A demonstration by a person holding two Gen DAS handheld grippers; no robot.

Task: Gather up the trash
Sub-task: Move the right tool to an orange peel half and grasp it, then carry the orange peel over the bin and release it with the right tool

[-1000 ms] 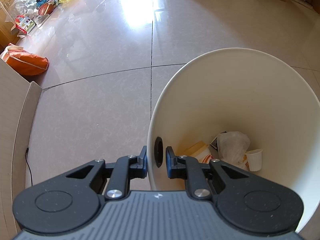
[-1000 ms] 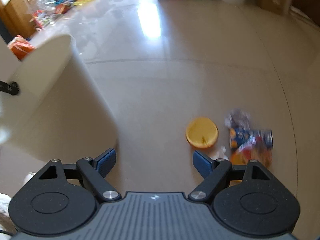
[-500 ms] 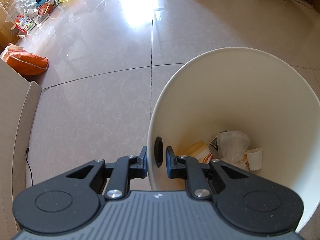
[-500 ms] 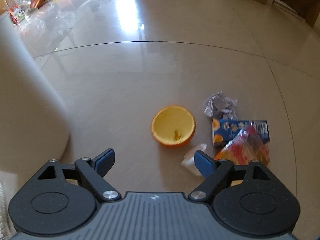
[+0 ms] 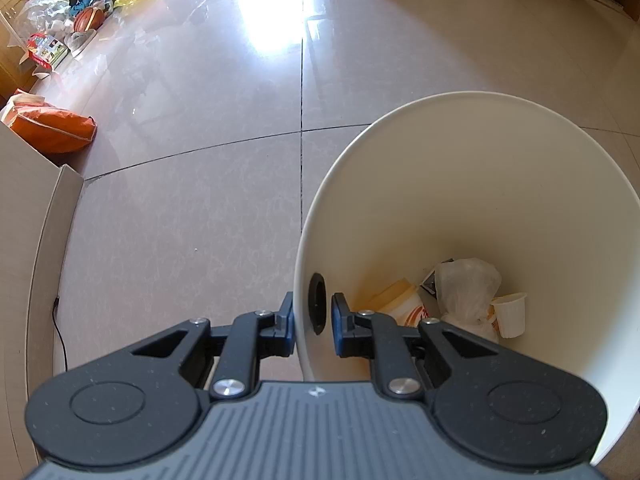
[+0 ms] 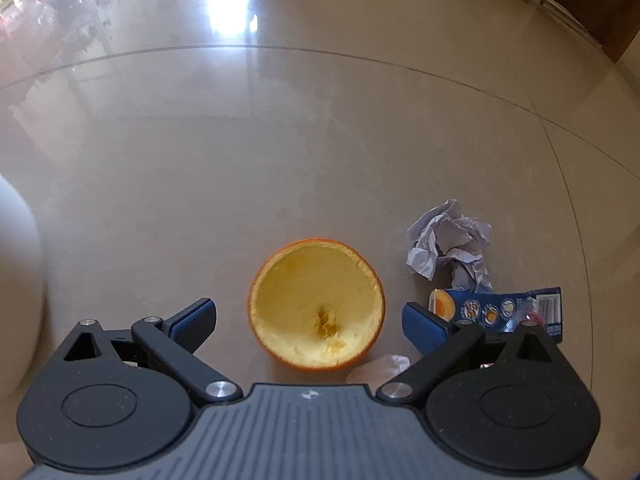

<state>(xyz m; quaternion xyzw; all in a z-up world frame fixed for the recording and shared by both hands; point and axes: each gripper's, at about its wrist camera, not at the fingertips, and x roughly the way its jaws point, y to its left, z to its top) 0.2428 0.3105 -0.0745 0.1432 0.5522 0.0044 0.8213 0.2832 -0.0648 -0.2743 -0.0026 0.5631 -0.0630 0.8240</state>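
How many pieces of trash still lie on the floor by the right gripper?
4, maybe more behind the gripper: a hollowed orange half between the open jaws, crumpled paper to its right, a blue carton below that paper, and a white scrap at the orange's lower right.

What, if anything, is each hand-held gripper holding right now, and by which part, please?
The left hand-held gripper is clamped on the white bin by its rim wall. The right hand-held gripper holds nothing; its jaws, just opening, straddle the orange peel half.

floor [image 6: 280,128]: tiled | on it: orange peel [image 6: 317,304], paper wad [image 6: 448,246], blue wrapper [image 6: 500,310], bin [image 5: 460,200]
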